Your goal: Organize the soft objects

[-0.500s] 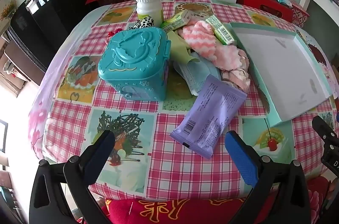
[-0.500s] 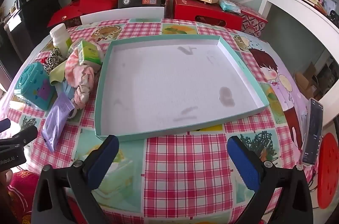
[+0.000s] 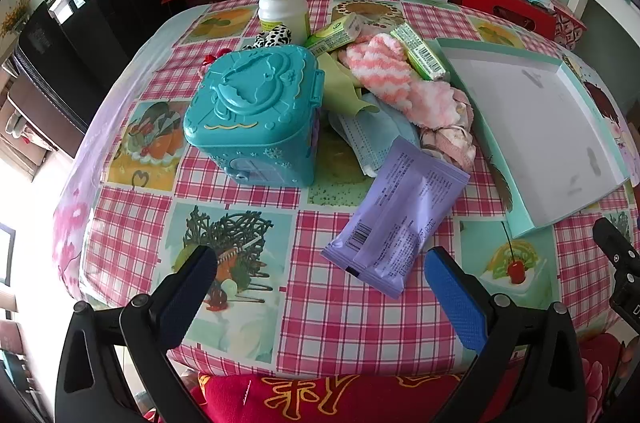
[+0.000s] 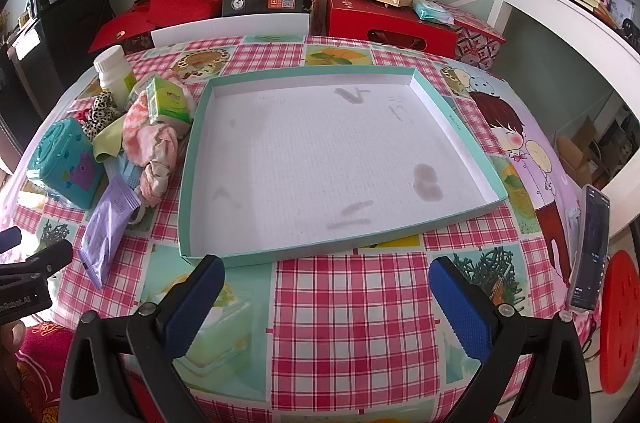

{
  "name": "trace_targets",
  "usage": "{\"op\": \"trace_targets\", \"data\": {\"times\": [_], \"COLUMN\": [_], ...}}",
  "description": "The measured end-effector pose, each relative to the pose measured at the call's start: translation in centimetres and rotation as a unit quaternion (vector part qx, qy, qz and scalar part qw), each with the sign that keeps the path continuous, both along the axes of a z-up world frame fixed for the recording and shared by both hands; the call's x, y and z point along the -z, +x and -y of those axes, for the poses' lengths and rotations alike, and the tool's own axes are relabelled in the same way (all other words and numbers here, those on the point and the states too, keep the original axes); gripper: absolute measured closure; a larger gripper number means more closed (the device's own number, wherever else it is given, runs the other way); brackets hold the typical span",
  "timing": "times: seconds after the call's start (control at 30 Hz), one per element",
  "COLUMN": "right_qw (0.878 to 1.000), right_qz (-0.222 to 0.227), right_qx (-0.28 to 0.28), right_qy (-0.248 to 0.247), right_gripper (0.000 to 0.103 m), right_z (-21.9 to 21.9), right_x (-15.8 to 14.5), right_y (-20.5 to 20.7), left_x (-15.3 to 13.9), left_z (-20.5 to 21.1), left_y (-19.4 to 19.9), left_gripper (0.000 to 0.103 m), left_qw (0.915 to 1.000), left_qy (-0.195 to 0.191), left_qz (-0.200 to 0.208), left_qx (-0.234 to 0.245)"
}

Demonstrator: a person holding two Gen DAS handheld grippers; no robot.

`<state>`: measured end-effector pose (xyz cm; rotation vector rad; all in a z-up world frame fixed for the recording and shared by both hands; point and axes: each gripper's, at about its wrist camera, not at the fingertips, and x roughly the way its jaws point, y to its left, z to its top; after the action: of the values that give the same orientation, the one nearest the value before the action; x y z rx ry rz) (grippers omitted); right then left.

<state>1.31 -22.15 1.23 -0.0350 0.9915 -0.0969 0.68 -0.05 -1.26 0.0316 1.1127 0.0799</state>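
A pile of soft things lies left of an empty shallow teal tray (image 4: pixel 460 127), which also shows in the left wrist view (image 3: pixel 568 71). The pile holds a pink striped fluffy sock (image 3: pixel 384 71), a pink scrunchie (image 3: pixel 452 139), a blue face mask (image 3: pixel 368 139), a green cloth (image 3: pixel 340 87) and a purple tissue pack (image 3: pixel 400 219). The same sock (image 4: pixel 140 131) and pack (image 4: pixel 108 227) show in the right wrist view. My left gripper (image 3: pixel 320 287) is open and empty, just before the purple pack. My right gripper (image 4: pixel 326 303) is open and empty before the tray's near edge.
A teal plastic toy box (image 3: pixel 252 115) stands left of the pile. A white bottle (image 3: pixel 282 5) and green cartons (image 3: pixel 336 31) sit behind it. A phone (image 4: pixel 590 247) lies at the table's right edge. Red boxes (image 4: pixel 392 23) line the wall.
Both grippers have barely moved; the views are nearly the same. Nothing was taken hold of or let go.
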Motion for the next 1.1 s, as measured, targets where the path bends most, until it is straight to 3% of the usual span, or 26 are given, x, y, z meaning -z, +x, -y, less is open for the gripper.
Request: {"op": "trace_targets", "data": {"times": [0.8, 1.1], "right_qw": [1.000, 1.000], "right_qz": [-0.001, 0.000], "right_qx": [0.000, 0.000], "right_qy": [0.000, 0.000], "right_gripper": [0.000, 0.000], "right_z": [0.03, 0.03], "right_x": [0.07, 0.11], "right_y": [0.04, 0.04], "left_x": [0.23, 0.20], "left_z": [0.15, -0.17], "left_y": [-0.02, 0.00], "left_gripper": [0.000, 0.000], "left_qw": [1.0000, 0.9997], "left_qy": [-0.002, -0.023], "left_qz": [-0.005, -0.008], "left_qx": [-0.003, -0.006]}}
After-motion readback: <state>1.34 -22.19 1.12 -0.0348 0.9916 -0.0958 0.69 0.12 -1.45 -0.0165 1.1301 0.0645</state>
